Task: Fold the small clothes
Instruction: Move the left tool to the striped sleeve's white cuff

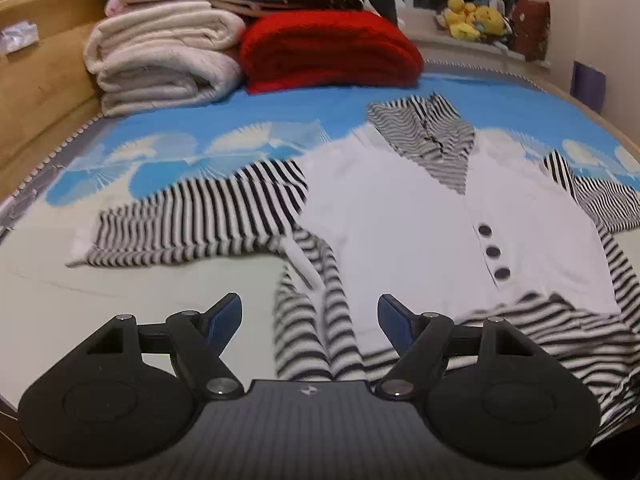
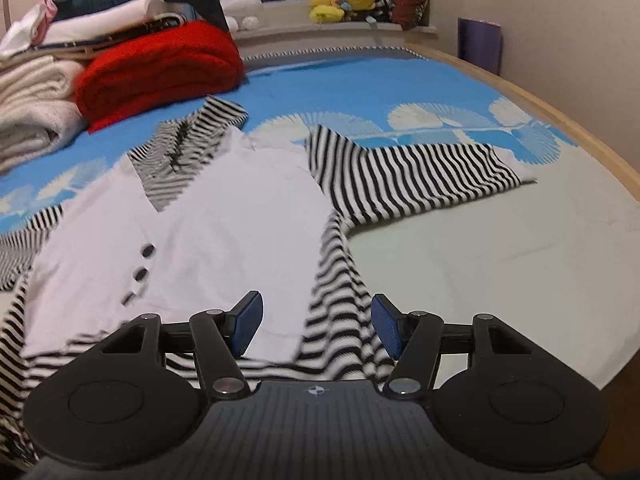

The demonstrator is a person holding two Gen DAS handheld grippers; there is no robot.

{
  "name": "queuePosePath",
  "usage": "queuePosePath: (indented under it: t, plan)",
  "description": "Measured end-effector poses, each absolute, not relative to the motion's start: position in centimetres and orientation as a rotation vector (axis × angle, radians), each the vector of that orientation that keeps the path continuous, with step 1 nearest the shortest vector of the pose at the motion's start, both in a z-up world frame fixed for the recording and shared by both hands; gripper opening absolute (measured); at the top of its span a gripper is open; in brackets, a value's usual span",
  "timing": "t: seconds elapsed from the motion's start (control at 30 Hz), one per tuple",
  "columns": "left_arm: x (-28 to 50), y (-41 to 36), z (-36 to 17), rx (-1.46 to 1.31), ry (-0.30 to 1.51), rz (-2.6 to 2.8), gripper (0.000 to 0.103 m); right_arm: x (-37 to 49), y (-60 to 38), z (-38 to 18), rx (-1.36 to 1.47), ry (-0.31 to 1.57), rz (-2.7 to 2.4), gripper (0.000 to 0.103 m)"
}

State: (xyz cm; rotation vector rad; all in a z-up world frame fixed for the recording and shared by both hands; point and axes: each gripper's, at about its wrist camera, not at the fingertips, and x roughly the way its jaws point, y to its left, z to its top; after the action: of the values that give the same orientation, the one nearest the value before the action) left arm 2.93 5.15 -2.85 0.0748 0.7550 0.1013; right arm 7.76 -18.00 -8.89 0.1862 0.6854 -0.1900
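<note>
A small white top [image 1: 400, 216] with black-and-white striped sleeves, a striped collar and three dark buttons lies spread flat, front up, on the bed. Its left striped sleeve [image 1: 192, 216] stretches out to the side; the other sleeve [image 2: 416, 172] shows in the right wrist view. My left gripper [image 1: 310, 322] hovers open above the garment's lower left edge, striped fabric showing between the blue pads, which do not press on it. The same top [image 2: 224, 220] fills the right wrist view. My right gripper [image 2: 316, 326] stands open over the lower right striped hem, untouched by the pads.
The bed sheet [image 1: 160, 280] is pale with a blue shell pattern. Folded cream blankets [image 1: 160, 64] and a red blanket [image 1: 328, 48] are stacked at the far end. A wooden bed rail [image 2: 580, 128] runs along the right. Yellow plush toys [image 2: 340, 0] sit on the window sill.
</note>
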Motion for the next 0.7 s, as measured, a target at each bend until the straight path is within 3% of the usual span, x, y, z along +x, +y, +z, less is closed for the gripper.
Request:
queuePosePath:
  t: [0.3,0.5,0.7]
  plan:
    - [6.9,7.9,7.1,0.069,0.617,0.103,0.08,7.8,-17.0,-7.1,0.204,0.611,-0.133,0.062]
    - [12.8,11.5,5.5,0.086,0.643,0.168,0.069,7.4,-16.1,-6.6,0.138,0.552,-0.133,0.062]
    - [16.9,17.2,1.8,0.015,0.693,0.264,0.069,7.2,-15.7,-5.2,0.061,0.503,-0.15,0.062]
